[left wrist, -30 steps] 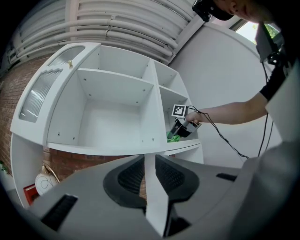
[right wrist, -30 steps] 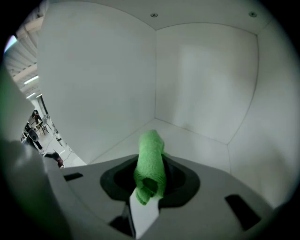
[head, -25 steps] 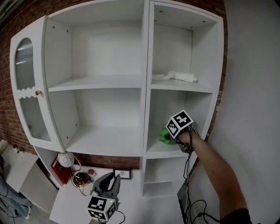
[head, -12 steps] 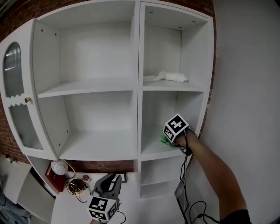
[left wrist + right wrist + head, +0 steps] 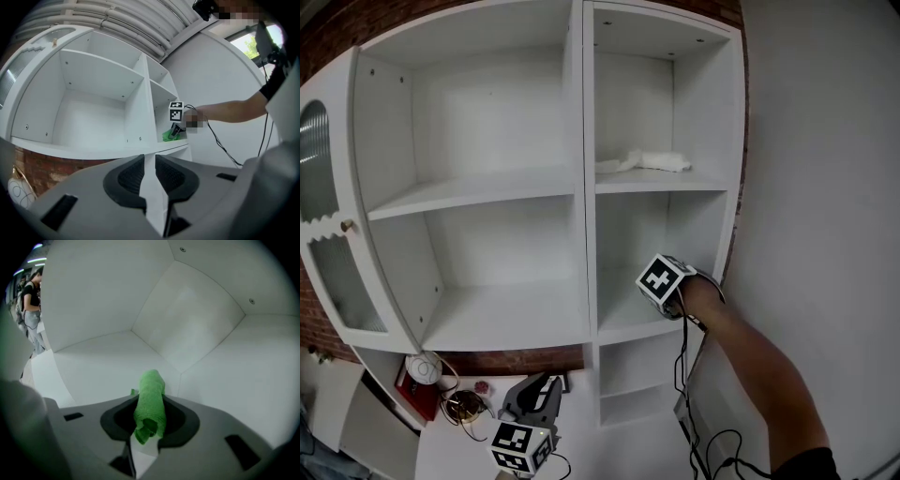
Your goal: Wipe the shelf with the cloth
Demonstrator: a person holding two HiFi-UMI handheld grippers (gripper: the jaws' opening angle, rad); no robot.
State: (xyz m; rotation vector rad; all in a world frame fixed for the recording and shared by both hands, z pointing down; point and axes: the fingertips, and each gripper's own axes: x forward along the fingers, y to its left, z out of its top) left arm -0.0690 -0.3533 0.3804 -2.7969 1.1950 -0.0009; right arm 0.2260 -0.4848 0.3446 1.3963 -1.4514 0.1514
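Cloth point(image 5: 151, 394), green and rolled, sits pinched in right tongs point(image 5: 149, 422); left tongs point(image 5: 150, 172) pressed together.

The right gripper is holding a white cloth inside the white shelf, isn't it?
Not white: the cloth clamped in the right gripper is green. The right gripper view shows it pinched between the jaws, inside the white shelf.

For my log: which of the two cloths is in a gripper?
The green cloth, clamped in the right gripper down in the cabinet; the white cloth lies loose on the shelf above.
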